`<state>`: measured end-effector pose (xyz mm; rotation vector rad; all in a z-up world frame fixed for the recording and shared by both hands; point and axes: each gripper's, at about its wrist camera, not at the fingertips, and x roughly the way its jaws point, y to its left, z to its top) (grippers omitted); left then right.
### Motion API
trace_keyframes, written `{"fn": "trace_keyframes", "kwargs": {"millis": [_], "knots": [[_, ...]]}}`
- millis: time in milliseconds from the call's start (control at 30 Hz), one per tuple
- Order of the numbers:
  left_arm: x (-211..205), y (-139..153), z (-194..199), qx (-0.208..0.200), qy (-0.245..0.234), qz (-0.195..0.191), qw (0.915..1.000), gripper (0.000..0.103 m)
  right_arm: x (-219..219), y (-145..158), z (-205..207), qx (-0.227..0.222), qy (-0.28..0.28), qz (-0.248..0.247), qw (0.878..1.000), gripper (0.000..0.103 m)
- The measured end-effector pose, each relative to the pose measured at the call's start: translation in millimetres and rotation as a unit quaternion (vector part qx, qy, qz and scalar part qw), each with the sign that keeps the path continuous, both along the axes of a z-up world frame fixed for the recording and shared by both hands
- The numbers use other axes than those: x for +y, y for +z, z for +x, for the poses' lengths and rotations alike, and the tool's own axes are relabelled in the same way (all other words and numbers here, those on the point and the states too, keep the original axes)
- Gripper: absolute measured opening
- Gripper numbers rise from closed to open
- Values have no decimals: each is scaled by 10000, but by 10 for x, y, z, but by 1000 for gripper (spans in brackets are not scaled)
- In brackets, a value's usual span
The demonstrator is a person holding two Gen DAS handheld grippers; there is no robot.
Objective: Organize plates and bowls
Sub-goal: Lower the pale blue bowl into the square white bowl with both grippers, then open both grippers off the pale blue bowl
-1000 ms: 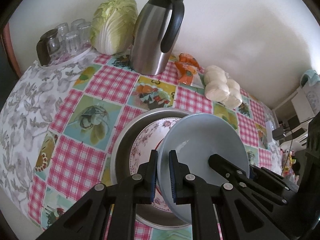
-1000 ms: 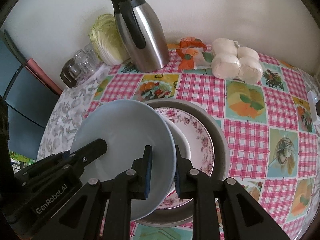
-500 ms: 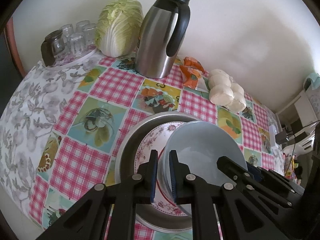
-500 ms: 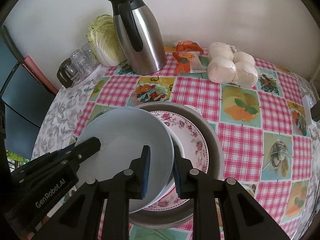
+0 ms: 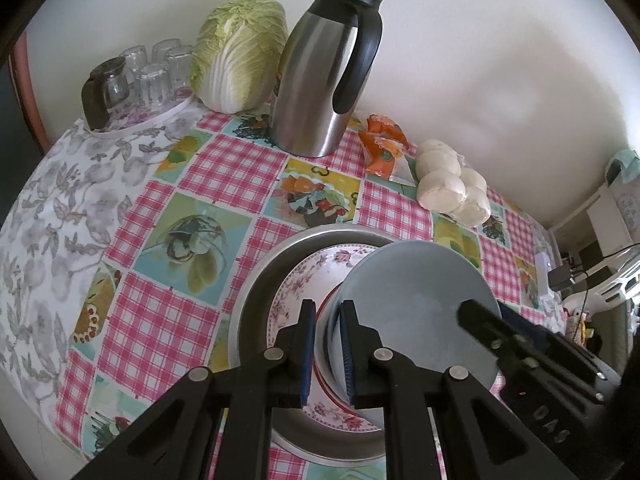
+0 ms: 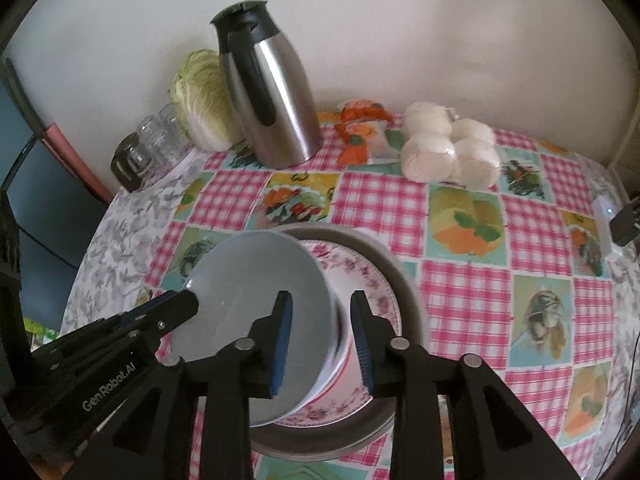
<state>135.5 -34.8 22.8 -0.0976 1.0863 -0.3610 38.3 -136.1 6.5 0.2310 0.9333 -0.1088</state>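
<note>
1. A pale blue-grey ceramic bowl (image 5: 416,312) is held tilted over a stack of crockery, its lower edge resting down in the stack, apparently so that it can be nested there.
2. The left hand-held gripper (image 5: 327,346) is clamped on the bowl's rim, one blue pad inside and one outside, which keeps the bowl steady.
3. The right hand-held gripper (image 6: 322,340) is opening; the opposite rim lies between its jaws, but the pads are seen clear of it.
4. Beneath the bowl a white bowl with a red band (image 6: 347,354) is partly seen, sitting on a pink floral plate (image 5: 298,288).
5. The plate lies inside a round grey metal tray (image 5: 260,292) on the chequered surface (image 5: 224,168), so the crockery is gathered in one pile.
</note>
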Motion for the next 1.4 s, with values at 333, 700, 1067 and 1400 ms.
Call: {"fn": "trace_keyframes", "kwargs": {"millis": [333, 700, 1067, 1400], "knots": [[22, 16, 0, -6, 3, -79, 10000, 15, -282, -37, -48, -62, -177, 419, 9989, 37], [-3, 13, -2, -4, -32, -132, 9999, 16, -370, -257, 25, 140, -218, 703, 9972, 40], [31, 117, -34, -112, -13, -85, 9999, 17, -341, -86, -29, -8, -232, 501, 9985, 40], [118, 240, -53, -331, 243, 239, 9989, 64, -246, 150, -83, -296, -260, -58, 9992, 72]]}}
